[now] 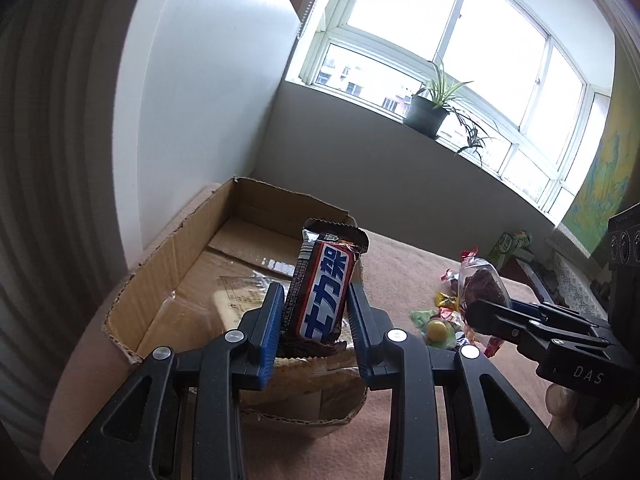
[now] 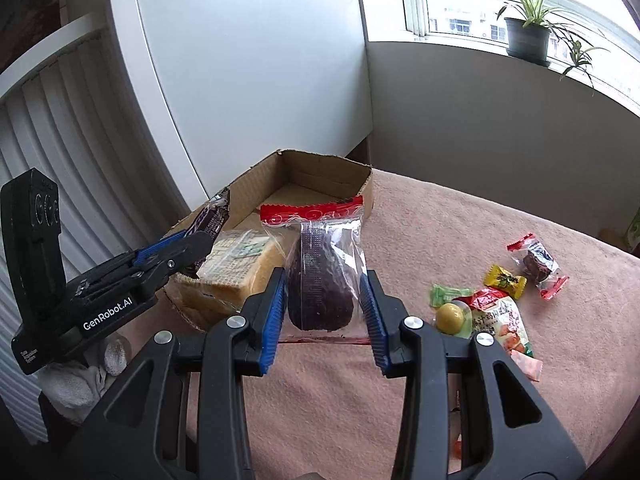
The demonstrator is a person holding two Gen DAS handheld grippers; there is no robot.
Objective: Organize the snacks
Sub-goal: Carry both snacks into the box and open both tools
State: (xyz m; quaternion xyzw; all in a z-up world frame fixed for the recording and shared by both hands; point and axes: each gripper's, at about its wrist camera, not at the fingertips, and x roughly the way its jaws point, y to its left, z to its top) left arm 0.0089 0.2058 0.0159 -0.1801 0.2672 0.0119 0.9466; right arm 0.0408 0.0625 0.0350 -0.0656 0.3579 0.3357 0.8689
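My left gripper point(image 1: 316, 300) is shut on a brown chocolate bar point(image 1: 322, 292) with blue lettering, held upright above the near end of an open cardboard box point(image 1: 160, 264). My right gripper point(image 2: 325, 292) is shut on a clear packet with a red top seal holding a dark brown cake point(image 2: 320, 280). That packet hangs over the pink cloth just right of the box point(image 2: 304, 172). In the right wrist view the left gripper point(image 2: 196, 246) shows at the left with the bar point(image 2: 214, 214). A wrapped pale cracker block point(image 2: 236, 268) lies in the box.
Loose snacks lie on the pink cloth point(image 2: 420, 240) to the right: a second dark cake packet point(image 2: 538, 266), a yellow candy point(image 2: 503, 280), a green candy point(image 2: 448, 294), a yellow ball point(image 2: 450, 318) and an orange-printed pouch point(image 2: 504, 324). A white cabinet point(image 2: 248, 80) and a potted plant point(image 2: 526, 38) stand behind.
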